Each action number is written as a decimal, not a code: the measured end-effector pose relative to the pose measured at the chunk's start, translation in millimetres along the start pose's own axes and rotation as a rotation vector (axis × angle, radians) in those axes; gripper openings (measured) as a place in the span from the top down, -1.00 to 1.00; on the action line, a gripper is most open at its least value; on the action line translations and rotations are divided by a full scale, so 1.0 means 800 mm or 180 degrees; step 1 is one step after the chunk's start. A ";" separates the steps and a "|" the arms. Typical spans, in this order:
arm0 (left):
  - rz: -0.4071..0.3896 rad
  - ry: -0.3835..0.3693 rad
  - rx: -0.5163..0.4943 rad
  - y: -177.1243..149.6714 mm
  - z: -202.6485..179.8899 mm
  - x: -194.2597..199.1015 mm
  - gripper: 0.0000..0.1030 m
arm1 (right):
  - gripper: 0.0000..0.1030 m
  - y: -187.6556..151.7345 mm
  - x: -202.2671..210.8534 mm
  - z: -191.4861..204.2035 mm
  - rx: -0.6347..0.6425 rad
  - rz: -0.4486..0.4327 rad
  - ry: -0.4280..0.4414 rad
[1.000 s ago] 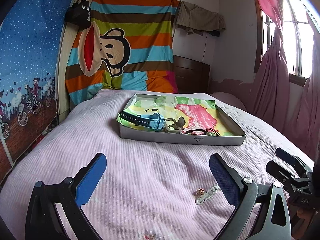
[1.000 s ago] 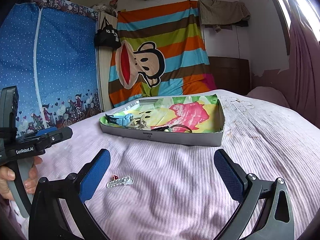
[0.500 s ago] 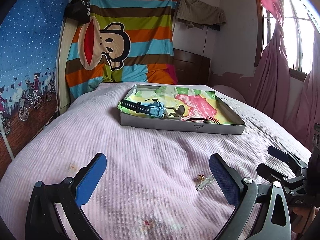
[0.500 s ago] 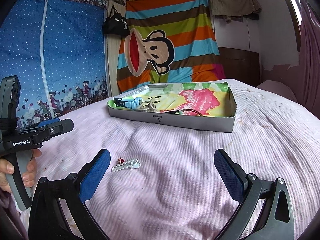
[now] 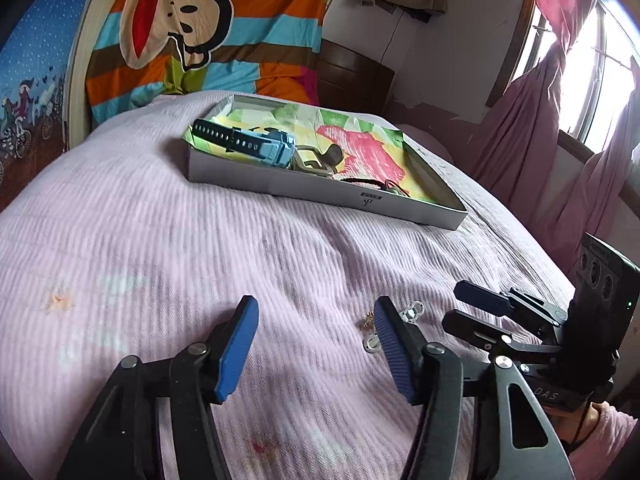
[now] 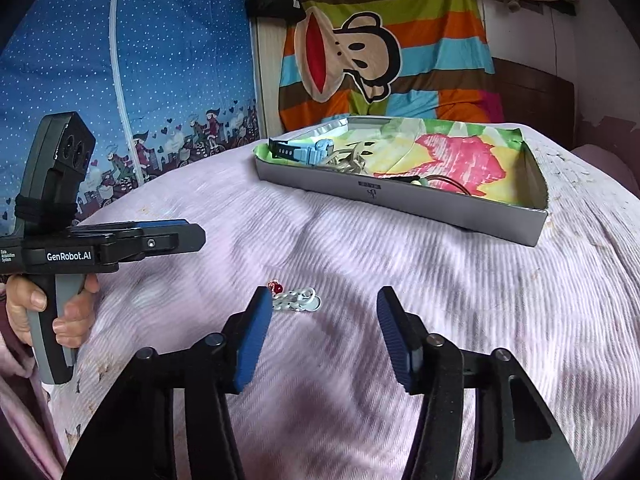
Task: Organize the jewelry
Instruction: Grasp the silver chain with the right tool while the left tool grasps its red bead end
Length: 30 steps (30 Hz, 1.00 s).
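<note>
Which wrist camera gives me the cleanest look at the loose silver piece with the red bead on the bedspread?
The right wrist view. There the silver piece lies almost fully exposed just past the right gripper's left fingertip, red bead visible. In the left wrist view the left gripper's right finger covers its middle, leaving only both ends showing.

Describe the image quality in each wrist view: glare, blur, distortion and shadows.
Left wrist view: the window is blown out white, the bedspread is smeared with motion blur, and the fisheye bends the room edges into dark corners. Right wrist view: light is more even, the gripper casts soft shadows on the bedspread, the small jewelry piece reads fairly sharp, and the tray looks curved.
</note>
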<state>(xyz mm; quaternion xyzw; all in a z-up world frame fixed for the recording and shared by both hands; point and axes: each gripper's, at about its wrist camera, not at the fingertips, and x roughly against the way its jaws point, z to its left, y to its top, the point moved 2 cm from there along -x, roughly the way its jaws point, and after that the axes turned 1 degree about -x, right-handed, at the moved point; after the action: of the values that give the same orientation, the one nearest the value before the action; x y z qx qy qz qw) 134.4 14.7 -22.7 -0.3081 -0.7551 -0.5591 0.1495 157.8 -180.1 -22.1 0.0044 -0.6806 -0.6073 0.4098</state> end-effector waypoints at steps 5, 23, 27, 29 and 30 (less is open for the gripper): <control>0.0128 -0.0116 -0.0108 -0.003 -0.013 -0.013 0.26 | 0.47 0.001 -0.019 0.007 0.0056 0.0139 0.0078; 0.0366 -0.0248 -0.0243 -0.004 -0.029 -0.037 0.46 | 0.94 0.004 -0.033 0.004 -0.0069 0.0202 0.0281; 0.0434 -0.0265 -0.0267 -0.005 -0.033 -0.045 0.46 | 0.95 0.001 -0.024 -0.005 -0.0153 0.0160 0.0268; 0.0462 -0.0274 -0.0264 -0.005 -0.036 -0.050 0.46 | 0.95 0.001 -0.022 -0.009 -0.0183 0.0145 0.0249; 0.0476 -0.0277 -0.0274 -0.004 -0.037 -0.051 0.46 | 0.95 0.000 -0.021 -0.011 -0.0199 0.0133 0.0233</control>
<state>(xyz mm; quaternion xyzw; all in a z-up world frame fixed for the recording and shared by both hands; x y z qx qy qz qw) 160.2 -25.9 -39.0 -0.3937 -0.7110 -0.5644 0.1446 173.7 -178.7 -31.9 -0.0004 -0.6457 -0.6191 0.4470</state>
